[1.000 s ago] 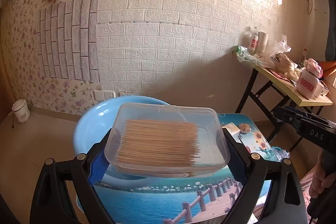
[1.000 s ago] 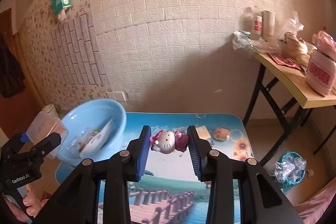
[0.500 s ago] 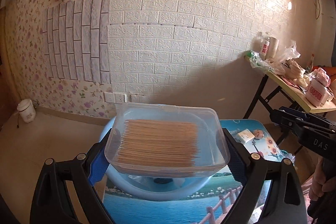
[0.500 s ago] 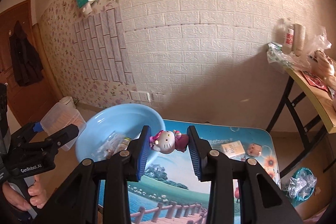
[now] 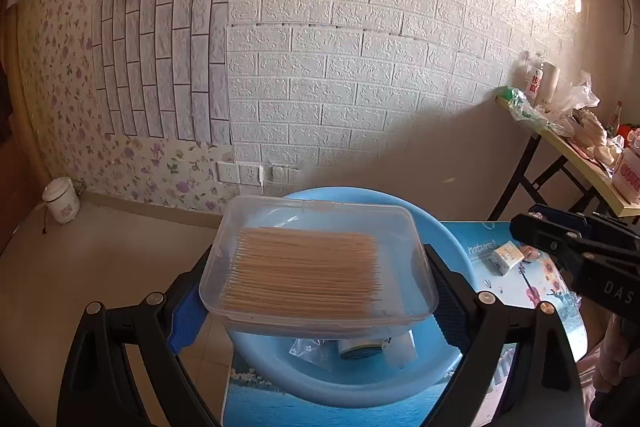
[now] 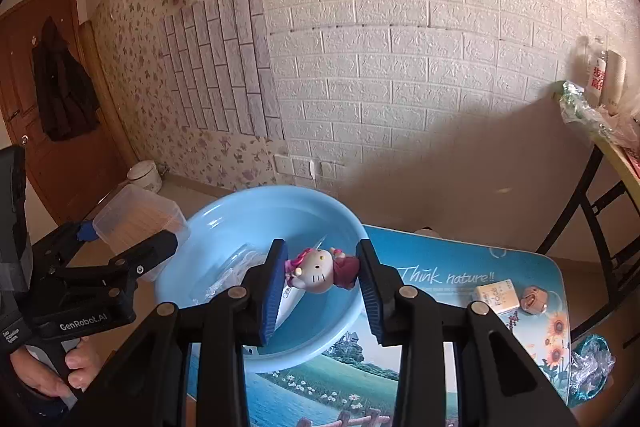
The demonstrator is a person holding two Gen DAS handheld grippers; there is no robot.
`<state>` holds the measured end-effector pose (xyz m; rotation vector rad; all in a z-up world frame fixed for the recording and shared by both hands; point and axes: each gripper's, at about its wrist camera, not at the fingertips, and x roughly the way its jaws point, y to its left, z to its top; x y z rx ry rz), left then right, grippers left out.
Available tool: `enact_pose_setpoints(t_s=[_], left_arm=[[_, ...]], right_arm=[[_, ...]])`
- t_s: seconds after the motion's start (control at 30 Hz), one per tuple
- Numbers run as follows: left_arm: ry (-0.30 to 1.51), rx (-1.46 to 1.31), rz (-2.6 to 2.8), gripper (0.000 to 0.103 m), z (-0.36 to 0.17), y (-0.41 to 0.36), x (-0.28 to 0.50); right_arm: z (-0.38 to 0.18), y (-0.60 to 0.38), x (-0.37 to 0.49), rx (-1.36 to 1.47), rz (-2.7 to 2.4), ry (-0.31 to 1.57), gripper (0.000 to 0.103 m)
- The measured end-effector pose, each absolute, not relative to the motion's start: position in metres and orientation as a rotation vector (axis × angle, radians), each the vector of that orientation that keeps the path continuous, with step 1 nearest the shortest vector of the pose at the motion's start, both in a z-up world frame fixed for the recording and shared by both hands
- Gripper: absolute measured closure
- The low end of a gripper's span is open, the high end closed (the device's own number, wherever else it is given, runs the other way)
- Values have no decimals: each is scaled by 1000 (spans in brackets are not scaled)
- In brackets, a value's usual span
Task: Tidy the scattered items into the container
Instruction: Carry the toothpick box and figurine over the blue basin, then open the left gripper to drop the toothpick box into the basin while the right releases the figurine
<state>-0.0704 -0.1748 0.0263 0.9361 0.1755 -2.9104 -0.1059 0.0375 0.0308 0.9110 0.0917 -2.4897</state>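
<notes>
My left gripper [image 5: 316,291] is shut on a clear plastic box of toothpicks [image 5: 312,267] and holds it above the near edge of the light blue basin [image 5: 444,231]. The box also shows in the right wrist view [image 6: 136,215], beside the basin's [image 6: 224,211] left rim. My right gripper [image 6: 320,279] is shut on a Hello Kitty figure [image 6: 316,269] and holds it over the basin's right part. The basin holds a clear bag [image 5: 310,347], a small tin [image 5: 358,347] and a white packet [image 5: 400,351].
The basin stands on a small table with a landscape print [image 6: 452,267]. A small cream box [image 6: 496,297] and a tan round toy [image 6: 534,301] lie at its far right. A folding table [image 5: 560,143] with clutter stands by the right wall. A white pot [image 5: 60,199] sits on the floor.
Both grippers have moved left toward the basin with their loads. The toothpick box now hangs over the basin's near edge and the Hello Kitty figure is over the basin.
</notes>
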Motion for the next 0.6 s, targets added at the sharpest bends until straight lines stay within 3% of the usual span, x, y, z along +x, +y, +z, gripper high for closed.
enact_pose_setpoints(t_s=[0.6], left_arm=[[203, 1094, -2875, 9, -33, -180, -111]], right_arm=[[-36, -1, -144, 1071, -2390, 145, 67]])
